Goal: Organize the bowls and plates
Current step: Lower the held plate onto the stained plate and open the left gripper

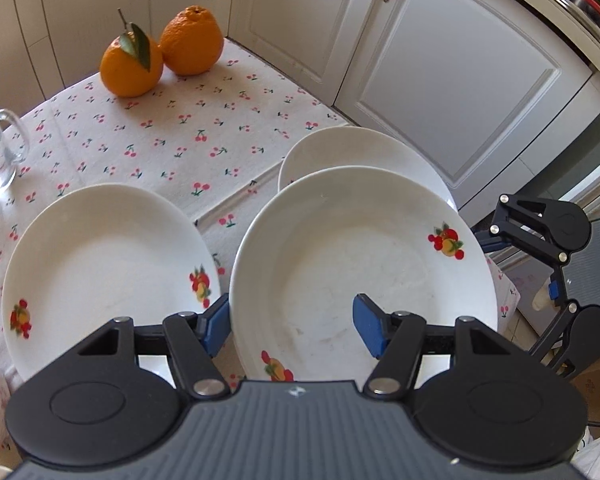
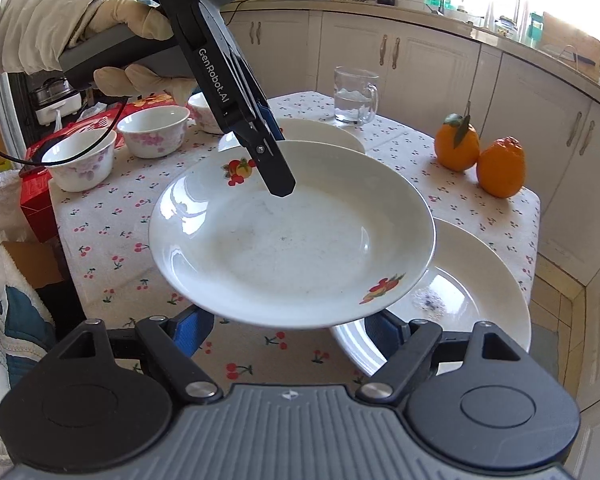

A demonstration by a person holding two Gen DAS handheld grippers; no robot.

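My left gripper point(image 1: 290, 326) is shut on the near rim of a white fruit-print plate point(image 1: 360, 264) and holds it above the table; one pad is under the rim and one is on top. In the right wrist view this plate point(image 2: 292, 236) hangs in the air, gripped at its far rim by the left gripper point(image 2: 274, 142). A plain white plate point(image 2: 460, 296) lies under and to the right of it. A second fruit-print plate point(image 1: 100, 264) lies on the table at left. My right gripper point(image 2: 288, 330) is open and empty, below the held plate's near rim.
Three floral bowls point(image 2: 154, 130) stand at the table's far left in the right wrist view. A glass mug point(image 2: 354, 96) of water and two oranges point(image 2: 480, 160) sit on the cherry-print tablecloth point(image 2: 112, 248). White cabinets surround the table. A red box point(image 2: 36, 196) sits at the left edge.
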